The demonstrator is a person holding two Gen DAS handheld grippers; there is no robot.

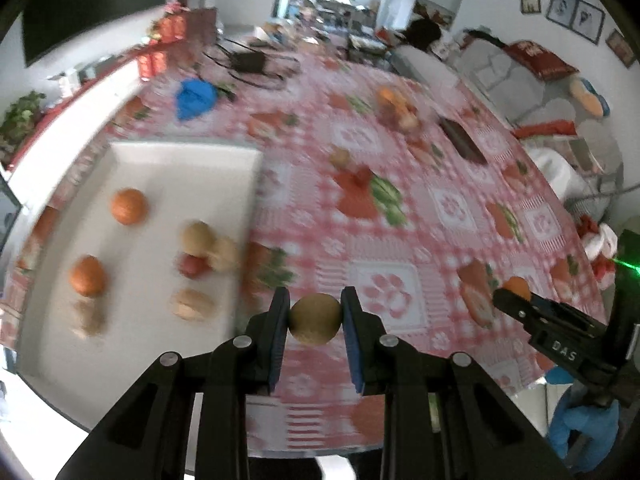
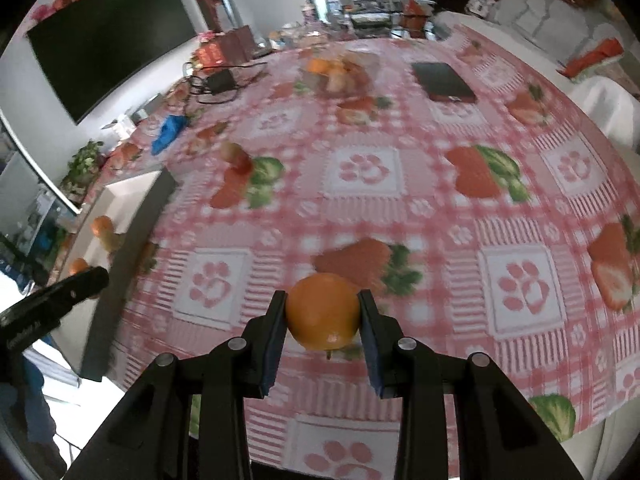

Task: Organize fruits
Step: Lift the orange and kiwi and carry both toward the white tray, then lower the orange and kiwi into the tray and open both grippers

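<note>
My left gripper (image 1: 315, 318) is shut on a brown round fruit (image 1: 315, 319), held above the tablecloth just right of the white tray (image 1: 192, 164). The tray holds two oranges (image 1: 129, 206), several brown fruits (image 1: 198, 238) and a red one (image 1: 192, 266). My right gripper (image 2: 323, 316) is shut on an orange (image 2: 323, 311) above the table's near part; it shows at the right in the left wrist view (image 1: 516, 296). A loose fruit (image 1: 340, 157) lies mid-table. A clear bowl of fruits (image 2: 336, 72) stands at the far side.
A pink checked cloth (image 2: 400, 208) covers the table. A dark flat case (image 2: 442, 80) lies at the far right. A blue cloth (image 1: 196, 98) and a black box with cables (image 1: 248, 62) lie at the far left. The left gripper's tip shows at the left edge (image 2: 80, 284).
</note>
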